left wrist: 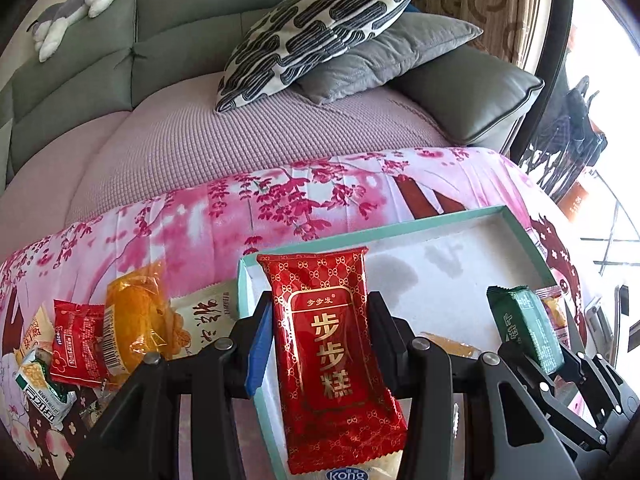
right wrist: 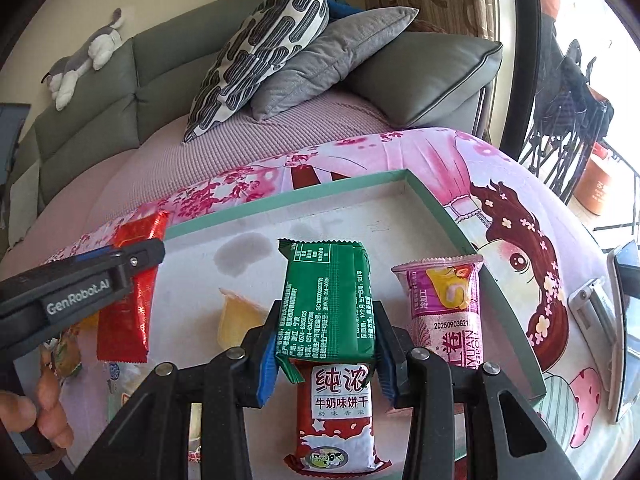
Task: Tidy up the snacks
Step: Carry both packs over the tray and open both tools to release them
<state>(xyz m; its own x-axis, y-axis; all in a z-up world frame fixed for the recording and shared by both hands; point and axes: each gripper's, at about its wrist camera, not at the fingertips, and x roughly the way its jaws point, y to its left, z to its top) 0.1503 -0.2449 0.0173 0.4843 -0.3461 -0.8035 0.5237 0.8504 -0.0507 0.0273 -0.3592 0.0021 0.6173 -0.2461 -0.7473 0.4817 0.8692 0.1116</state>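
My left gripper point(left wrist: 318, 320) is shut on a red snack pack with gold lettering point(left wrist: 328, 344) and holds it over the left part of the teal-rimmed white box point(left wrist: 400, 232). It also shows in the right wrist view point(right wrist: 132, 280). My right gripper point(right wrist: 326, 328) is shut on a green biscuit pack point(right wrist: 328, 300), held above the box floor point(right wrist: 280, 216). The green pack shows in the left wrist view point(left wrist: 528, 328). In the box lie a red-and-white milk biscuit pack point(right wrist: 336, 412), a pink roll pack point(right wrist: 444, 312) and a yellow jelly cup point(right wrist: 236, 316).
Loose snacks lie left of the box on the pink floral cloth point(left wrist: 200, 208): an orange pack point(left wrist: 136, 316), a red pack point(left wrist: 78, 348), a white pack point(left wrist: 200, 316). Behind are a grey sofa point(left wrist: 180, 32) and pillows point(left wrist: 320, 36). A phone point(right wrist: 624, 320) lies at the right.
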